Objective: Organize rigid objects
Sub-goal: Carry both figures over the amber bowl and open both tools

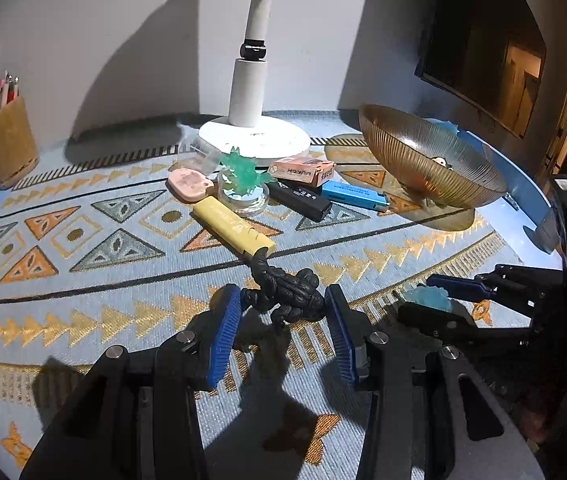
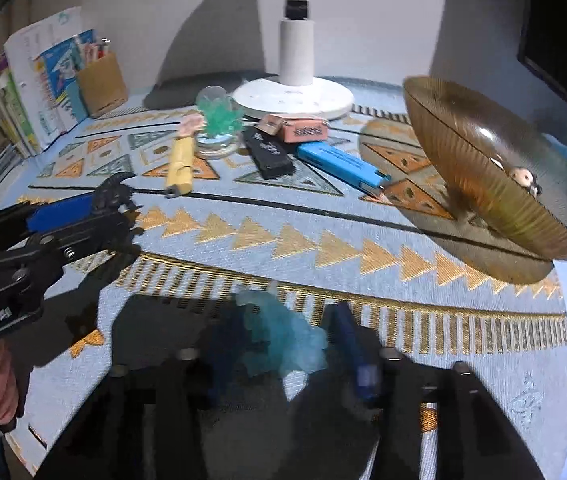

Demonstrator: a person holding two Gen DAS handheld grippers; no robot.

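Our left gripper (image 1: 281,312) clamps its jaws on the black figurine (image 1: 283,294), just in front of the yellow lighter (image 1: 233,226). Our right gripper (image 2: 283,344) grips the pale blue crystal piece (image 2: 283,336), right of that lighter, near the amber bowl (image 2: 483,168).

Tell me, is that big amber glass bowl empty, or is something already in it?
Not empty. The amber glass bowl holds at least one small pale object near its rim; what it is cannot be told.
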